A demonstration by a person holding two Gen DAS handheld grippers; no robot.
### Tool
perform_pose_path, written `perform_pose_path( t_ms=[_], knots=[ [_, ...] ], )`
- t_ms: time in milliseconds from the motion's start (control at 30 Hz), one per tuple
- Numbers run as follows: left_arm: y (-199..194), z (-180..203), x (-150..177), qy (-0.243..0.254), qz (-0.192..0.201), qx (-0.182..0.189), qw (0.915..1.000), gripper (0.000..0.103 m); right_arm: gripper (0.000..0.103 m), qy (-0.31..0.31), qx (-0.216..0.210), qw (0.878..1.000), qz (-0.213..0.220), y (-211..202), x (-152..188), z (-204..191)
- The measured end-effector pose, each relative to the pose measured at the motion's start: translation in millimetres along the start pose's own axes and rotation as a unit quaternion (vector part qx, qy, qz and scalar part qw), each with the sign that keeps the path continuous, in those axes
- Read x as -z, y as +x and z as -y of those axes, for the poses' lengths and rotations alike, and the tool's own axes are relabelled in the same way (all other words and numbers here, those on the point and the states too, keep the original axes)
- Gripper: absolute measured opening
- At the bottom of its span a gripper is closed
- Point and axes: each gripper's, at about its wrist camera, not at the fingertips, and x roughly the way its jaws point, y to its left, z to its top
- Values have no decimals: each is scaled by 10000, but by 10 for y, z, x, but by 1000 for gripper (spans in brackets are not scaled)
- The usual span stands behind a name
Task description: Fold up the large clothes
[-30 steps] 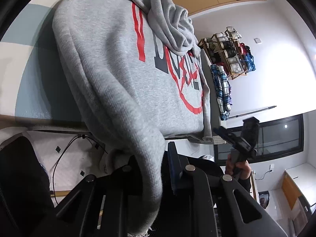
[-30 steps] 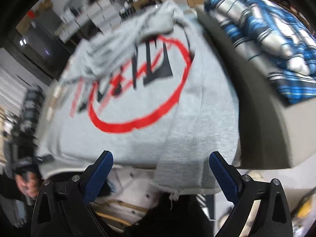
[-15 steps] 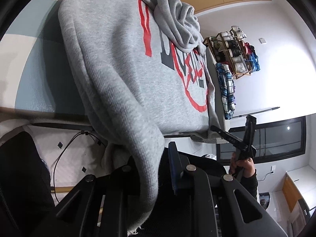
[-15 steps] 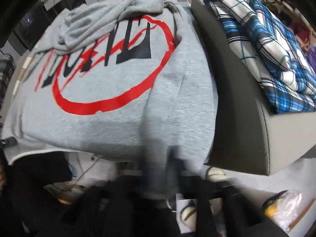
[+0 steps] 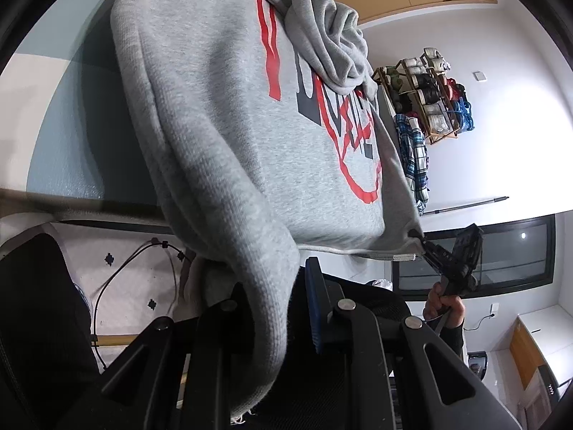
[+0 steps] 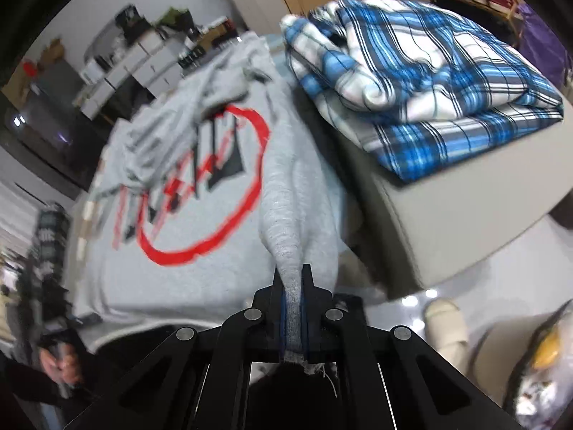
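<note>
Grey hooded sweatshirt with red-and-black print (image 6: 200,258) lies spread on the table (image 5: 61,136), unfolded; all folding remains. Left gripper (image 5: 275,308) and right gripper (image 6: 294,308) each have fingers clamped on a near hem corner. One second earlier, the right fingers stood wide apart, empty.

Left gripper (image 5: 275,308): clamped on hoodie (image 5: 222,114) hem corner.
Right gripper (image 6: 293,279): pinching opposite hem corner, jaws closed on cloth.

Tight on the right, open on the left

A grey block (image 6: 440,215) bearing a folded plaid shirt (image 6: 422,71) stands just beside the sweatshirt (image 6: 200,222); bare table (image 5: 68,150) lies left.
</note>
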Motion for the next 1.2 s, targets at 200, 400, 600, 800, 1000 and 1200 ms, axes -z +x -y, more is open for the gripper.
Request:
perform_pose_path(
  t_ms=[200, 400, 600, 800, 1000, 1200],
  knots=[
    [-1, -13, 10, -40, -22, -9, 10000, 15, 9, -325, 437, 9978, -379, 221, 50, -75],
    [17, 2, 12, -40, -31, -23, 10000, 15, 27, -774, 1088, 9889, -655, 463, 29, -208],
    [29, -18, 14, -82, -77, -36, 9999, 15, 44, -1326, 1585, 9770, -530, 488, 31, -317],
    [75, -2, 41, -37, -115, -219, 9997, 16, 5, -930, 686, 9916, -574, 413, 49, -157],
    [144, 42, 86, 236, -138, -511, 9983, 33, 5, -22, -736, 9972, -131, 148, 23, 145],
    [84, 102, 134, 577, -200, -385, 9974, 0, 5, 577, -1924, 9794, 208, -116, 79, 429]
  ],
)
